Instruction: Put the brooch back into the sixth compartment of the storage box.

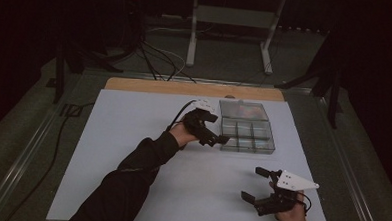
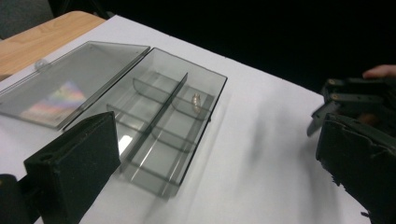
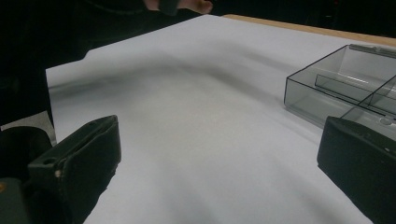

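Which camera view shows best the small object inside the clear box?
The left gripper view: the small object stands out, pale, in one far compartment of the clear box. In the high view the box is too small to reveal it. The right gripper view catches one end of the box.

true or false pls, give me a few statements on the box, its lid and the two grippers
1. The box lid is open and lies flat beside it. True.
2. The left gripper clamps the box wall. False: its jaws stand open, nothing between them.
3. One small item sits in a compartment. True.
4. The right gripper holds the lid. False: it is open and empty, apart from the box.
5. The box sits on bare wood. False: it sits on the white sheet.
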### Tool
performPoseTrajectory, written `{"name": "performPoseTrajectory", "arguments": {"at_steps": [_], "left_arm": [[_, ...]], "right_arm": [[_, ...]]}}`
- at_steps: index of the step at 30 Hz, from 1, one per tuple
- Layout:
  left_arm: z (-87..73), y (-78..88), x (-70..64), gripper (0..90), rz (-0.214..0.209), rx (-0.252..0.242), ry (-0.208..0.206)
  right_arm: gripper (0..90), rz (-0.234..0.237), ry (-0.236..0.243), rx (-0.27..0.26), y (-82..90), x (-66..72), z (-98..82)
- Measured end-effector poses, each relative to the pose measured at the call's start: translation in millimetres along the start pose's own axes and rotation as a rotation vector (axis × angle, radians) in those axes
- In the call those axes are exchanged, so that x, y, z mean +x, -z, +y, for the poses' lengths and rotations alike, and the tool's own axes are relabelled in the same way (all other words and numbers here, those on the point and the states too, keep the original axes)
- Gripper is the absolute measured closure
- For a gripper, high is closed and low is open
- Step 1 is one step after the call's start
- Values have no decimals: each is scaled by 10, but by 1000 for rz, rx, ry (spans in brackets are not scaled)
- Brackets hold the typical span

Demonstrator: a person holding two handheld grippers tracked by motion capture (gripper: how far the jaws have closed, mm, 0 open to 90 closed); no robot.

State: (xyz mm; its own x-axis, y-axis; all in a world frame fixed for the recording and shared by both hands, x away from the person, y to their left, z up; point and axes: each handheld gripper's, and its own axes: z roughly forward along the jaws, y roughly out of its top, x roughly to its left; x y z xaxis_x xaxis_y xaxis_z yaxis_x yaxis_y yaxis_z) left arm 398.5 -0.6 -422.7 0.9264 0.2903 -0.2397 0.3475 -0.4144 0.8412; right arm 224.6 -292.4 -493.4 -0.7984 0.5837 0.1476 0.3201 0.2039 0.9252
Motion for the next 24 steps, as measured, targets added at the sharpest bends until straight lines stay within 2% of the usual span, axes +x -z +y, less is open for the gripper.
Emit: {"name": "performPoseTrajectory", "arguments": {"at_steps": [9, 15, 24], "left_arm": [[-203, 381, -70, 10, 17, -29, -16], [-376, 672, -113, 10, 44, -19, -23], [-684, 1049, -189, 10, 80, -34, -9]], "right_arm": [[0, -1, -2, -4, -4, -1, 1], [0, -1, -6, -1, -7, -2, -1], [0, -2, 3, 7, -32, 8, 4]]}}
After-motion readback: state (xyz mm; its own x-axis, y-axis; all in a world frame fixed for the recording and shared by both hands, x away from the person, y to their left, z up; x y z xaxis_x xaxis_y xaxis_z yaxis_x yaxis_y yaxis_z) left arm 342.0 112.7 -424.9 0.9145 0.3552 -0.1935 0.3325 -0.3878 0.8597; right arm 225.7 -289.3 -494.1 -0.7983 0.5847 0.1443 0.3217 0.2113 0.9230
